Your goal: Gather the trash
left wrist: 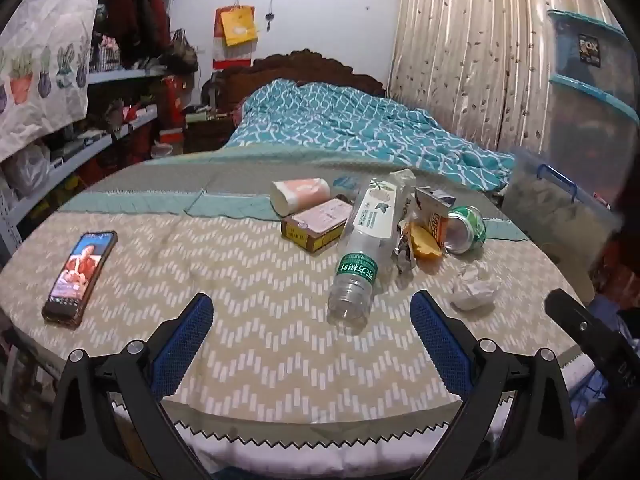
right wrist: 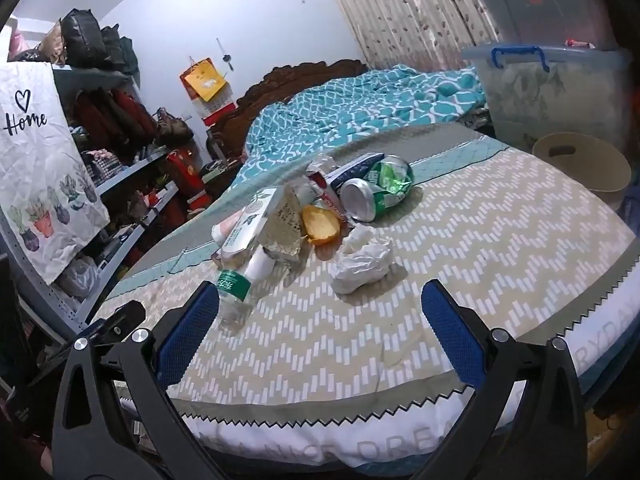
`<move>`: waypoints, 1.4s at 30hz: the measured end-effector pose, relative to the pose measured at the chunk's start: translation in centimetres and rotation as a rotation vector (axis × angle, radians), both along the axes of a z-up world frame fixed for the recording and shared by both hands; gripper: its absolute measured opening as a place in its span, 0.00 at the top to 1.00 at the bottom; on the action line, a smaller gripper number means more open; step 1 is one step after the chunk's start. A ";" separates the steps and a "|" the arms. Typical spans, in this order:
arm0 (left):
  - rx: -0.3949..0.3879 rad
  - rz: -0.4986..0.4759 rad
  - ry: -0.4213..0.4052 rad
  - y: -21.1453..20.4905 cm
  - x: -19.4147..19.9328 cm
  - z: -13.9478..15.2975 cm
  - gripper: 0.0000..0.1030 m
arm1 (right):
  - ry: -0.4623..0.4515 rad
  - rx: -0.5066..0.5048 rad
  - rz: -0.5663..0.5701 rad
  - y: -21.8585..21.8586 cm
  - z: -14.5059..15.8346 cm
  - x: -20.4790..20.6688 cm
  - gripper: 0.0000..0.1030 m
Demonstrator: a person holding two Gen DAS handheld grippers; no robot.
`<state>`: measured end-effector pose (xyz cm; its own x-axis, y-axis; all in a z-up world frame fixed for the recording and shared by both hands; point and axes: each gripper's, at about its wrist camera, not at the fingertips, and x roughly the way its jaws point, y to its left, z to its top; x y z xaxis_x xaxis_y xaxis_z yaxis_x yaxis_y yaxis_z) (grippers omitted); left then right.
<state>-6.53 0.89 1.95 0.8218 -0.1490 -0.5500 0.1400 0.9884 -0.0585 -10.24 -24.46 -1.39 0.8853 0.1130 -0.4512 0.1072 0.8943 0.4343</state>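
The trash is gathered in a loose heap on the chevron-patterned bedspread (left wrist: 256, 272), and every place below is given relative to the clear plastic bottle (left wrist: 359, 258) lying on its side in that heap. The left gripper (left wrist: 311, 334) is held just in front of the bottle's open neck, its blue-padded jaws spread wide with nothing between them. The right gripper (right wrist: 320, 320) is likewise spread wide and empty, with the bottle's neck seen just beside its left finger. A crumpled white tissue (left wrist: 472, 285) is found to the right of the bottle, slightly apart from it. Behind the bottle on the right, an orange peel (left wrist: 425, 243) and a crushed green can (left wrist: 466, 229) are seen, the can lying on its side. Behind the bottle on the left, a flat pink-and-yellow box (left wrist: 316, 227) and a pink tissue pack (left wrist: 300, 195) are laid. Far to the left of the bottle, a phone (left wrist: 80, 278) is placed face up. A beige bin (right wrist: 582, 166) is seen well to the right, beyond the bed's edge.
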 end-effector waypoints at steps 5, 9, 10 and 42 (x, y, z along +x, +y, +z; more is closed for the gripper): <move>-0.019 0.041 -0.020 0.9 1.3 0.8 0.08 | -0.009 -0.013 -0.012 0.0 0.1 0.3 0.03; -0.034 0.084 -0.101 2.2 2.8 2.8 0.08 | -0.051 -0.053 0.002 0.0 1.7 1.3 0.03; -0.027 0.103 -0.141 2.4 3.2 3.6 0.08 | -0.069 -0.060 0.009 0.0 2.1 1.5 0.03; -0.018 0.068 -0.084 1.9 4.0 2.0 0.08 | -0.079 -0.061 0.081 1.0 1.8 1.7 0.06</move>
